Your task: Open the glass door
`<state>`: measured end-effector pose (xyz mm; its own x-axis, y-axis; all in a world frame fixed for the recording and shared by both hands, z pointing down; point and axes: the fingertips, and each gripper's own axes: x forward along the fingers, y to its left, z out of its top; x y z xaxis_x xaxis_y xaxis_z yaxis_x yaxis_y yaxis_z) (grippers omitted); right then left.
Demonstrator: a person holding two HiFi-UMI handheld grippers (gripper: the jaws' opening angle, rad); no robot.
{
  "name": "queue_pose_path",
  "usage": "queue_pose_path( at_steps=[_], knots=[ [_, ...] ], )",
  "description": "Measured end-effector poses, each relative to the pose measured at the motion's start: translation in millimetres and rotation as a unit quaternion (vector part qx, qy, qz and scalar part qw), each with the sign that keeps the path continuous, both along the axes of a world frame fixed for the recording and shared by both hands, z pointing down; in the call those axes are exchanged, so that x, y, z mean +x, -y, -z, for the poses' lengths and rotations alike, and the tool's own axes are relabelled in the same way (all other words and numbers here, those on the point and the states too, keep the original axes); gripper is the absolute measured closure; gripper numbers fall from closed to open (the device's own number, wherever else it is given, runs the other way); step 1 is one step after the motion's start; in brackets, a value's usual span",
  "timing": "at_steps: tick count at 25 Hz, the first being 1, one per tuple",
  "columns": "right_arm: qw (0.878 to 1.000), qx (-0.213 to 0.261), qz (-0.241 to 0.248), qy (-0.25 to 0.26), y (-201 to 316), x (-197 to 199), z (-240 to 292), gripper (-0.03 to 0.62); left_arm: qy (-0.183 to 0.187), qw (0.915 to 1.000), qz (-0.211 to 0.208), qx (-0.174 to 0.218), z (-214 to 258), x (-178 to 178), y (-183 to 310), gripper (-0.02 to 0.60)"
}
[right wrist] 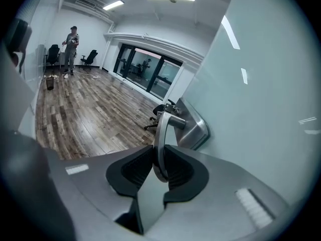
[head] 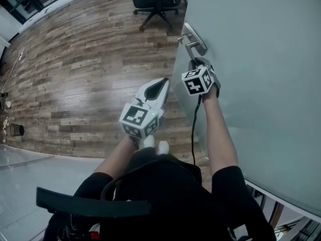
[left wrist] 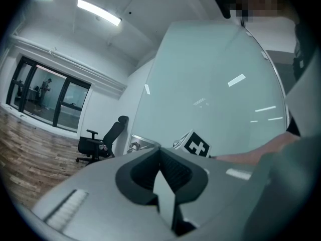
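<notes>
The frosted glass door (head: 261, 59) fills the right of the head view. Its metal lever handle (head: 192, 45) juts out from a steel plate near the door's edge. My right gripper (head: 198, 63) is shut on the door handle; in the right gripper view the lever (right wrist: 160, 134) runs down between the two dark pads (right wrist: 134, 168), which press on it. My left gripper (head: 159, 87) hangs free to the left of the door, over the wooden floor, shut with nothing in it. The left gripper view looks along it at the door (left wrist: 215, 84) and the right gripper's marker cube (left wrist: 195, 145).
A black office chair (head: 153, 1) stands on the wood floor just past the door's edge. A small dark bin (head: 16, 129) sits at the far left. A person (right wrist: 72, 44) stands far off across the room by dark-framed windows (right wrist: 145, 72).
</notes>
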<state>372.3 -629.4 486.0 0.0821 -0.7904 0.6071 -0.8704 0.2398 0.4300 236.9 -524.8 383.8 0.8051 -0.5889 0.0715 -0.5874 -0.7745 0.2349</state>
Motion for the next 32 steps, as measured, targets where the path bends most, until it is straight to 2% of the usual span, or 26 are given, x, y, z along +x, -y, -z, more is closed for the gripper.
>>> queue_pose_path(
  at_steps=[11, 17, 20, 22, 25, 29, 32],
  knots=[
    [1.000, -0.005, -0.003, -0.030, -7, 2, 14, 0.508, -0.012, 0.9997, -0.020, -0.001, 11, -6, 13, 0.580],
    [0.995, 0.036, -0.006, -0.092, -16, 3, 21, 0.491, -0.010, 0.9997, -0.022, 0.003, 12, -15, 17, 0.580],
    [0.994, 0.067, -0.019, -0.086, -31, 0, 36, 0.511, -0.011, 0.9998, -0.011, -0.009, 12, -24, 21, 0.580],
    [0.993, 0.099, -0.031, -0.048, -48, -6, 54, 0.511, -0.019, 0.9997, -0.015, -0.003, 12, -28, 22, 0.580],
    [0.985, 0.158, -0.048, 0.055, -77, -19, 85, 0.523, -0.022, 0.9996, -0.015, 0.000, 13, -33, 25, 0.580],
    [0.947, 0.224, -0.077, 0.219, -122, -25, 122, 0.588, -0.029, 0.9995, -0.014, 0.001, 21, -40, 21, 0.580],
    [0.928, 0.240, -0.087, 0.273, -151, -29, 135, 0.591, -0.032, 0.9994, -0.012, 0.002, 25, -46, 15, 0.580]
  ],
)
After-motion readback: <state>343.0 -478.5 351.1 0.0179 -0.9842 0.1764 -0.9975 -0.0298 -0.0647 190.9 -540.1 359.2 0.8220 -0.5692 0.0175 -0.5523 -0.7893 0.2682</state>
